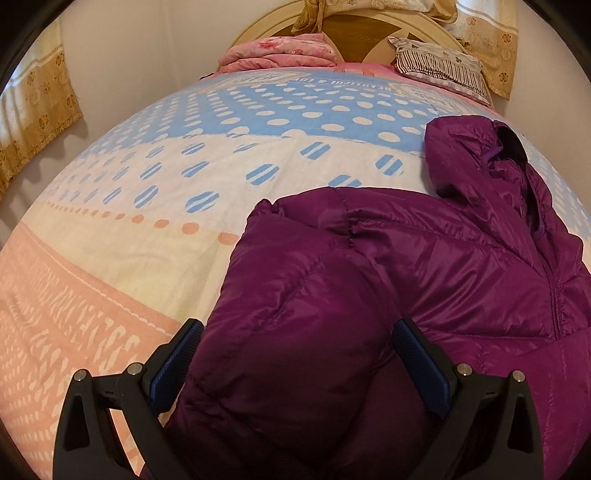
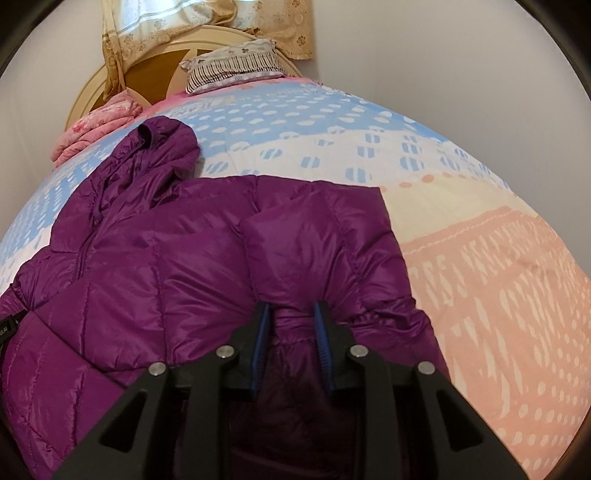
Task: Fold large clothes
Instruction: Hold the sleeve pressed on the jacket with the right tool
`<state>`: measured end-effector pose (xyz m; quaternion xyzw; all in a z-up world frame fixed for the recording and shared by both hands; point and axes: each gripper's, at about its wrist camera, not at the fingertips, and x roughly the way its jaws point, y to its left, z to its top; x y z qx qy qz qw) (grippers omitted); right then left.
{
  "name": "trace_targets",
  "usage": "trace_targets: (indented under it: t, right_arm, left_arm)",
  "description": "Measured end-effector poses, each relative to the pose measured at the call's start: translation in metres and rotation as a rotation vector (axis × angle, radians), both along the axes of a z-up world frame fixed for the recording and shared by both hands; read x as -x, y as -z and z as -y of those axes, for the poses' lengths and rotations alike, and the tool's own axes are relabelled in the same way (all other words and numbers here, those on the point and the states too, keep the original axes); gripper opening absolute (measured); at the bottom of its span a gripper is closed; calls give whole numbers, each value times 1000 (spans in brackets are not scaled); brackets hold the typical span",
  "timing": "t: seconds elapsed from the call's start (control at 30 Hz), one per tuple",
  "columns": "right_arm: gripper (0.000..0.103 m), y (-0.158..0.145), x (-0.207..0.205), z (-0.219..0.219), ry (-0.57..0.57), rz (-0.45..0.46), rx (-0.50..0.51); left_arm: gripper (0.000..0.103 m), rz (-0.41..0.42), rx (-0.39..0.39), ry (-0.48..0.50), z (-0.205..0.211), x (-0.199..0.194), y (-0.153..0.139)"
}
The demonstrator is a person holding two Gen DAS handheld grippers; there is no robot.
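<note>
Purple puffer jacket point(image 2: 177, 266) glossy, quilted; right gripper point(image 2: 291, 314) jaws pinching sleeve, left gripper point(image 1: 295, 332) jaws spread.

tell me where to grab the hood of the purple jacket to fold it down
Pinch the hood at its rounded top edge, the end farthest from the zipper, coming from the headboard side. It lies flat and spread on the bedspread, so that free edge can be lifted and drawn over the down jacket.

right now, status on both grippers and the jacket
Left gripper open, straddling a folded sleeve. Right gripper shut on the purple puffer jacket, cuff pinched. Jacket flat on the bedspread, hood toward the pillow. Nothing blocking.
</note>
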<state>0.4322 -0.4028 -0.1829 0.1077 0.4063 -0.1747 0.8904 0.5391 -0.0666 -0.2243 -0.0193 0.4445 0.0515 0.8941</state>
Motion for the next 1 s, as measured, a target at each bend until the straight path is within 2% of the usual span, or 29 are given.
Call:
trace_targets:
  t: [0.4, 1.0]
  right_arm:
    - [29, 2, -3, -6, 0, -22, 49]
    - [29, 3, -3, -6, -2, -18, 47]
  left_arm:
    - [102, -2, 23, 3, -3, 0, 2]
    - [102, -2, 23, 5, -3, 0, 2]
